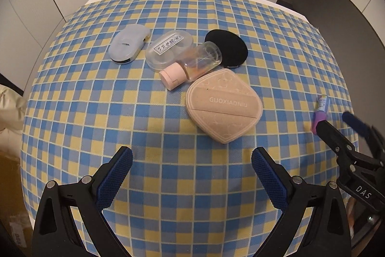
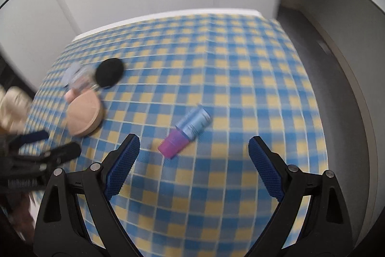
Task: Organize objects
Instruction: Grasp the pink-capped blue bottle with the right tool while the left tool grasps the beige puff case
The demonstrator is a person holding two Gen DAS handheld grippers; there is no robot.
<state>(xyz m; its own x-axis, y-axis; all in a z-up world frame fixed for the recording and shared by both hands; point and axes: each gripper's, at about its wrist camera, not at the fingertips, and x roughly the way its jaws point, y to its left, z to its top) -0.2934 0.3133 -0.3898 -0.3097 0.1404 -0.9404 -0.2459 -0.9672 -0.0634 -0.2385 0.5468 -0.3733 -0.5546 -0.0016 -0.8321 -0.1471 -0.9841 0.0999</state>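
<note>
White cabinet panels stand behind a surface (image 1: 168,172) covered with a blue-and-yellow checked cloth.

Toward the far left corner a pale blue case (image 1: 128,46) is seen, and just beside it a clear plastic case (image 1: 168,49) bearing a white label. A small clear bottle (image 1: 192,64) with a pink cap lies on its side against that case, with a black round puff (image 1: 228,47) behind it. A beige cushion puff (image 1: 223,104) rests nearer the middle, close to the bottle. Well apart, toward the right edge, a blue tube (image 2: 190,129) with a purple cap lies on its side.

The left gripper (image 1: 192,175) is held over bare cloth near the front edge, short of the beige puff; its jaws are spread wide and nothing is held. The right gripper (image 2: 193,165) is poised over the tube, jaws likewise wide and empty, with the tube just ahead of the gap.

The step in hand is judged to be the approach, with nothing yet gathered. Next, the right jaws would need to be brought down astride the tube and closed across its body. Rolling on contact is a risk.
</note>
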